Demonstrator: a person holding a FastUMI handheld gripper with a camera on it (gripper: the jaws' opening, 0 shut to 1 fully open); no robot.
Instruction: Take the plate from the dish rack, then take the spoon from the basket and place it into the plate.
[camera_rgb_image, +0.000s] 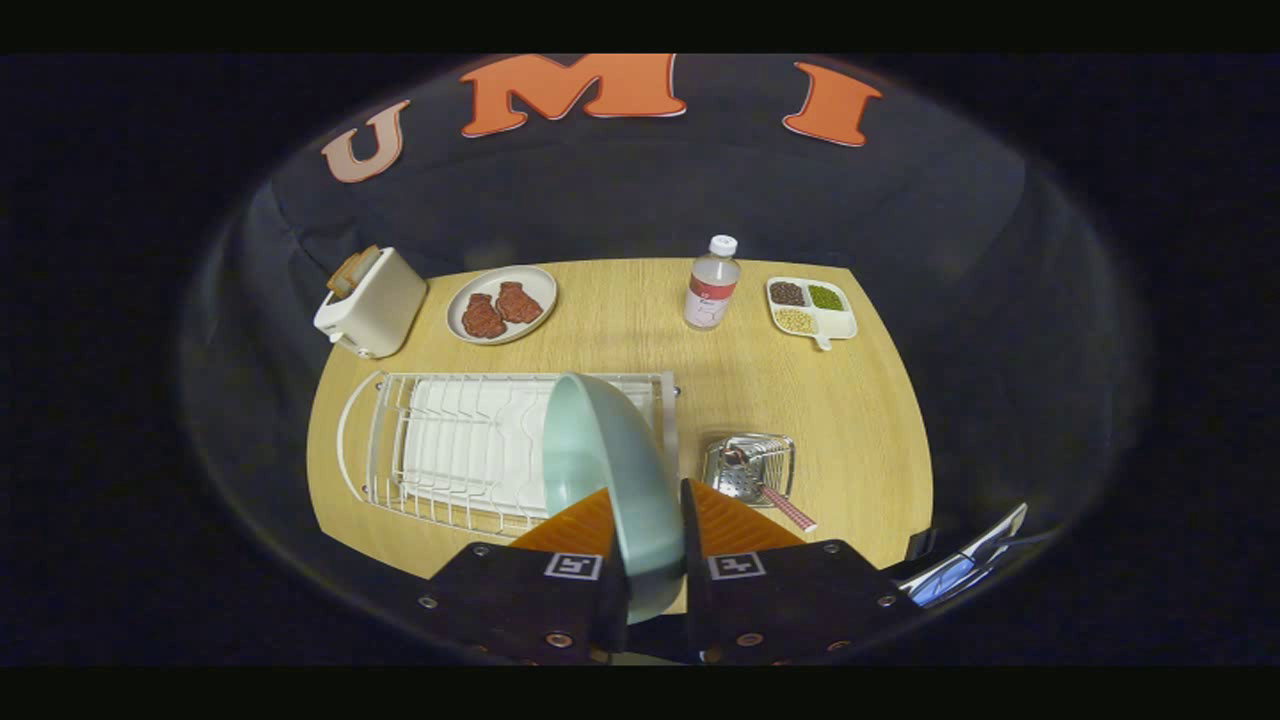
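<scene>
The gripper (648, 520) is raised, both fingers (580, 525) pinching a plate (600, 460) edge.

A wooden counter (640, 330) carries four things along its far edge. At far left stands a cream toaster (370, 303) with bread in its slot. Right of it lies an oval dish (502, 304) with two brown pieces. Further right stands a clear bottle (712, 284), then a divided tray (811, 307) of beans.
</scene>
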